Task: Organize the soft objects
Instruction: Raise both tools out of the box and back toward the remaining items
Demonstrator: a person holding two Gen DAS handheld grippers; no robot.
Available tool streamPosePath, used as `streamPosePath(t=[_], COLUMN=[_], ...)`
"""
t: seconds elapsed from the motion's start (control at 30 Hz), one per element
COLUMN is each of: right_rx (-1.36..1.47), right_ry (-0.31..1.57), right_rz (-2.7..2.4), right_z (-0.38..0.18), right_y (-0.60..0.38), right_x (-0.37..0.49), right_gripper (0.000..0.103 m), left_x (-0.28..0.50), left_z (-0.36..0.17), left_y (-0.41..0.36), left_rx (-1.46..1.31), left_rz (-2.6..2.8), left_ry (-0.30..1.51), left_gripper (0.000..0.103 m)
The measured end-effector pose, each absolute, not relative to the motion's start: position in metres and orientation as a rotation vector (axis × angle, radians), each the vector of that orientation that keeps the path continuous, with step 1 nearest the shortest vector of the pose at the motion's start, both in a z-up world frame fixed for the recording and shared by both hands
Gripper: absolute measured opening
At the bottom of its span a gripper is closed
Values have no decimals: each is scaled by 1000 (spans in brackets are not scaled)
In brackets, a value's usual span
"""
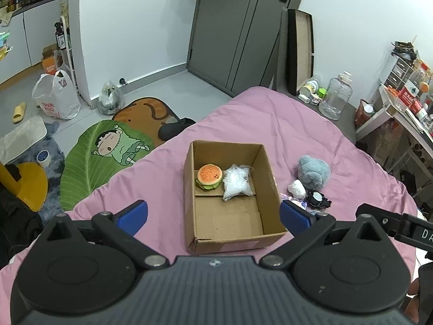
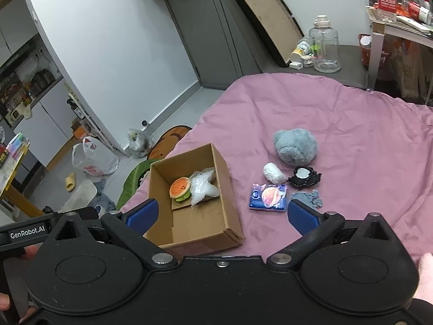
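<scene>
An open cardboard box [image 1: 266, 173] [image 2: 224, 168] sits on the pink bedspread [image 1: 311, 124] [image 2: 351, 124]. Inside at its far end lie a plush burger [image 1: 209, 176] [image 2: 179, 187] and a clear bubble-wrap packet [image 1: 237, 182] [image 2: 203, 187]. To the box's right lie a grey-blue plush [image 1: 314, 171] [image 2: 295, 144], a white roll [image 1: 297, 188] [image 2: 274, 173], a black lacy item [image 1: 317, 198] [image 2: 303, 176], a blue tissue pack [image 2: 268, 197] and a grey knit piece [image 2: 308, 197]. My left gripper [image 1: 213, 216] hovers open over the box's near end. My right gripper [image 2: 223, 214] is open above the box's near right corner, holding nothing.
The bed's left edge drops to a floor with a leaf-shaped rug [image 1: 92, 159], plastic bags [image 1: 56, 96] and a slipper [image 1: 19, 111]. Beyond the bed's far end stand a large clear jug [image 1: 335, 96] [image 2: 326, 46], a leaning tray and a cluttered desk [image 1: 403, 103].
</scene>
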State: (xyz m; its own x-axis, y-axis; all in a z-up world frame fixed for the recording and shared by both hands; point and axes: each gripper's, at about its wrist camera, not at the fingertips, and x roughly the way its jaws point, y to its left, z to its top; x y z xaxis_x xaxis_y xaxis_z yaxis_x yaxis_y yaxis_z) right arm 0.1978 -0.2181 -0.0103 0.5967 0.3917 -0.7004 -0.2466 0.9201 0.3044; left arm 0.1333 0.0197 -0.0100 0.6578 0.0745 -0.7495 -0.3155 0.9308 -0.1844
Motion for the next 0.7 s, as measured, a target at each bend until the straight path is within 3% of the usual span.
streamPosePath(t=[0.7], right_rx=[201], right_ry=[814], right_rz=[348], right_z=[1], right_y=[-254], right_x=[158], right_gripper=[103], left_x=[102], left_z=[8], left_y=[-14], left_rx=[-288], left_rz=[190], left_ry=[793], left_gripper=[103])
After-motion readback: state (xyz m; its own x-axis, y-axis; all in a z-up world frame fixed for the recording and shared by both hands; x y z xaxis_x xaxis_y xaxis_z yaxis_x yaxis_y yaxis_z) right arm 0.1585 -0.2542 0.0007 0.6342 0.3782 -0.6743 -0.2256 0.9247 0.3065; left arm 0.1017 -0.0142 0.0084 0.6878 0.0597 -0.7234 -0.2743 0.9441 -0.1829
